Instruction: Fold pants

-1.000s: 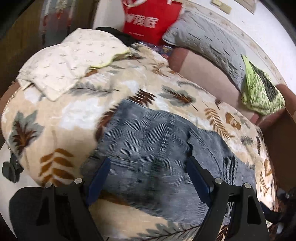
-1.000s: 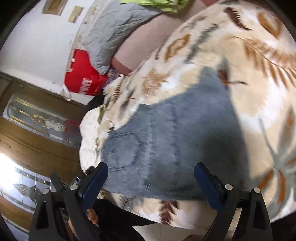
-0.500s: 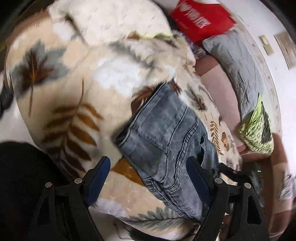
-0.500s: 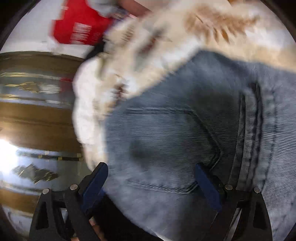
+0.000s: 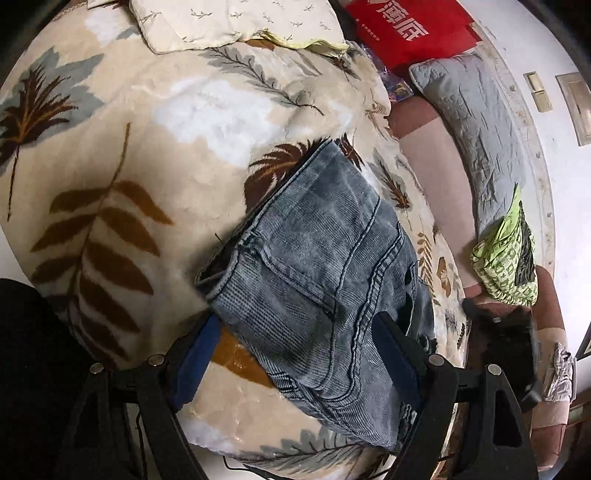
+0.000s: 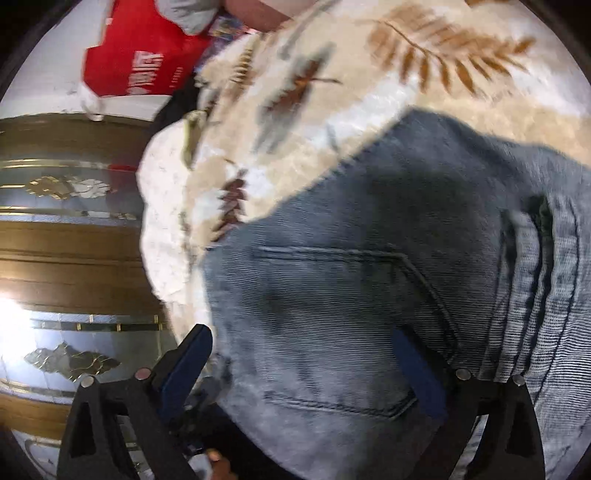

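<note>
The beige plush blanket printed with brown and grey leaves (image 5: 155, 155) covers a rounded surface whose near rim curves from 8 o'clock to 5 o'clock in the left wrist view, with bare pale floor beyond it low on the left. Open blanket lies from 9 to 12 o'clock. At 12 o'clock rests a cream pillow with small sprig print (image 5: 229, 18); a red bag with white lettering (image 5: 410, 26) stands at 1 o'clock, a grey quilted pillow (image 5: 476, 122) at 2 o'clock, and a lime-green patterned cloth (image 5: 506, 258) at 3 o'clock.

The faded blue-grey corduroy pants (image 5: 325, 280) lie folded on the blanket near its rim, running from centre toward 5 o'clock. The left gripper (image 5: 295, 354) stands spread wide, its blue-padded fingers (image 5: 195, 354) straddling the near end of the pants without visibly pressing them. In the right wrist view the pants (image 6: 351, 314) fill the frame from centre to 4 o'clock, back pocket facing up; the right gripper (image 6: 303, 369) is also spread, one finger off the cloth's edge at 7 o'clock, the other over the pocket.

Compared with a second earlier, the left view has rolled, the pants now sit diagonally, and the right gripper has come much closer to the pocket.
</note>
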The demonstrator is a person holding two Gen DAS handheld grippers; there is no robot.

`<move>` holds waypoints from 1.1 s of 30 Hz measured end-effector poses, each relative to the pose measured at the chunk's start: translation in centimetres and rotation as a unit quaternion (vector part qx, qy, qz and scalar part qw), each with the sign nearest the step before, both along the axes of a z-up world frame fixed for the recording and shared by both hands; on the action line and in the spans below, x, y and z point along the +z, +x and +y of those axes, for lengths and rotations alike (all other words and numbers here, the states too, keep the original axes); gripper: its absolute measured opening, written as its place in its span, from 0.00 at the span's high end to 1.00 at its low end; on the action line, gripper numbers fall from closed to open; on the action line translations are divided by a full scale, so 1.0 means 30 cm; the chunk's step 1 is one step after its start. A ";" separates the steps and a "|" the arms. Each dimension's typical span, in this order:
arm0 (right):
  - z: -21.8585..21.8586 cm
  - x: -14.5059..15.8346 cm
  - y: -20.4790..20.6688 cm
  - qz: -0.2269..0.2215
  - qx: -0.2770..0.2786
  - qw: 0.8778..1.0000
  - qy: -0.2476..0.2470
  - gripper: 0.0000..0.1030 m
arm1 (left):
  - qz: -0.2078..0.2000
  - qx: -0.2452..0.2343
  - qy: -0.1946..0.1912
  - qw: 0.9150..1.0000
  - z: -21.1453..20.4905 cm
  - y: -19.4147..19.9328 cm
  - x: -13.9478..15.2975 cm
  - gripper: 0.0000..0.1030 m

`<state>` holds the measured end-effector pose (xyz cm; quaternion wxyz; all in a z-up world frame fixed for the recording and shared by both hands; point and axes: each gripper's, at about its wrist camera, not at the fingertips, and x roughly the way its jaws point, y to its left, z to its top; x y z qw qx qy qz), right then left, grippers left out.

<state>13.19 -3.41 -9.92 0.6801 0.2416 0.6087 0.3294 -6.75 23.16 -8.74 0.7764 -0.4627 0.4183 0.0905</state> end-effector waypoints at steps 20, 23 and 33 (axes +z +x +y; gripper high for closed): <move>0.084 -0.025 0.038 -0.014 0.018 0.998 -0.055 0.00 | 0.039 -0.035 0.111 0.992 -0.070 0.049 0.033 0.18; 0.094 0.010 0.039 -0.031 0.019 0.998 -0.058 0.00 | 0.040 -0.035 0.115 0.992 -0.073 0.050 0.033 0.18; -0.057 0.034 -0.032 -0.039 0.002 0.999 -0.014 0.00 | 0.039 -0.036 0.135 0.989 -0.094 0.069 0.042 0.52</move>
